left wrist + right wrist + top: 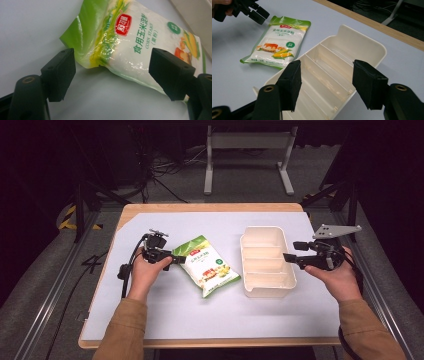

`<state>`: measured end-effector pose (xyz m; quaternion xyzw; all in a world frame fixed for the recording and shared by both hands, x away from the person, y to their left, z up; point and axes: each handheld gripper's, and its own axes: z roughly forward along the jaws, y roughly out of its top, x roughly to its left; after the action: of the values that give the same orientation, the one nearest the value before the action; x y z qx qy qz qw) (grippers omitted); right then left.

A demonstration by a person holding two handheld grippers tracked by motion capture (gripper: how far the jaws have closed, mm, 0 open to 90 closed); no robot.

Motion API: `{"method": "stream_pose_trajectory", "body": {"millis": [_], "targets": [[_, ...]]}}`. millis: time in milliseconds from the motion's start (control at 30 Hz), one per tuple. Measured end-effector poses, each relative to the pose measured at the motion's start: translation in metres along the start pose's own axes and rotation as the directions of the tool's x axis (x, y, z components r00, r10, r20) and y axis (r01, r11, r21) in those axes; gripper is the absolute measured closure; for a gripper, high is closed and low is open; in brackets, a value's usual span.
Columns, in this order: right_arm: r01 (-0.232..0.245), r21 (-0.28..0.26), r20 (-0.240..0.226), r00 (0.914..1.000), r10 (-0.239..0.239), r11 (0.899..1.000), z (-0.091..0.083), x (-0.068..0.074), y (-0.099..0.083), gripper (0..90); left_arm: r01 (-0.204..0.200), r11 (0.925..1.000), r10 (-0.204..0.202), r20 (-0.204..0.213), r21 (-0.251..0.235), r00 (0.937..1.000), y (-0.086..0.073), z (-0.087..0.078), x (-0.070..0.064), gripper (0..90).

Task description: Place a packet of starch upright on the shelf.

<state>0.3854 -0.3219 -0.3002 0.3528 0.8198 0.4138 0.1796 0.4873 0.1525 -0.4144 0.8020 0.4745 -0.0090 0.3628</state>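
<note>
- Corn starch bag (208, 265) lies flat on the white table cover (165, 320), just left of the cream divided tray (265, 261); a narrow gap separates them.
- Left gripper (172, 260): jaws spread, at the bag's upper-left edge, gripping nothing.
- Right gripper (289, 259): jaws spread, at the tray's right rim.
- Open cover lies near the front edge.
</note>
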Motion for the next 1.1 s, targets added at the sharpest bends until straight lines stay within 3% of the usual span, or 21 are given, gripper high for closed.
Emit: {"method": "stream_pose_trajectory", "body": {"millis": [133,233,400,533,767,833,867,900,967,1100], "targets": [[-0.003,0.001,0.011,0.9999,0.003,1.0,-0.004,-0.002,-0.002,40.1,0.059,0.9982,-0.059,0.02,-0.012,0.9981,0.0,0.012,0.006,21.0],[-0.019,-0.004,0.016,0.9997,0.019,1.0,-0.004,-0.005,-0.004,39.9,0.083,0.9964,-0.083,0.007,-0.019,0.9965,-0.001,0.019,0.007,20.8],[-0.021,-0.004,0.008,0.9997,0.021,1.0,0.001,-0.005,-0.004,39.7,0.078,0.9968,-0.078,-0.009,-0.018,0.9969,-0.003,0.027,0.005,20.2],[-0.01,0.004,-0.002,1.0,0.01,1.0,0.006,-0.003,-0.003,39.2,0.035,0.9993,-0.036,-0.042,-0.015,0.9985,-0.004,0.028,0.0,27.2],[-0.013,0.004,-0.01,0.9999,0.013,1.0,0.007,-0.002,-0.005,39.0,0.003,1.0,-0.003,-0.037,-0.009,0.9993,-0.004,0.029,-0.005,35.8],[-0.02,0.005,-0.009,0.9998,0.02,1.0,0.007,-0.002,-0.005,39.1,0.004,0.9999,-0.004,-0.032,-0.01,0.9995,-0.004,0.031,-0.007,41.9],[-0.021,0.005,-0.009,0.9998,0.021,1.0,0.007,-0.002,-0.005,39.1,0.007,1.0,-0.007,0.001,-0.005,1.0,-0.004,0.032,-0.007,46.4],[-0.018,0.004,-0.01,0.9998,0.018,1.0,0.008,-0.002,-0.005,39.1,0.019,0.9998,-0.019,0.023,-0.009,0.9996,-0.005,0.033,-0.008,56.6],[-0.017,0.005,-0.013,0.9998,0.017,1.0,0.009,-0.001,-0.004,39.1,0.027,0.9995,-0.026,0.046,-0.016,0.9986,-0.006,0.034,-0.008,63.3],[-0.003,0.012,-0.024,0.9997,0.003,1.0,0.014,0.005,-0.001,39.2,0.005,0.9996,-0.004,0.049,-0.029,0.9988,-0.006,0.033,-0.012,74.1]]}}
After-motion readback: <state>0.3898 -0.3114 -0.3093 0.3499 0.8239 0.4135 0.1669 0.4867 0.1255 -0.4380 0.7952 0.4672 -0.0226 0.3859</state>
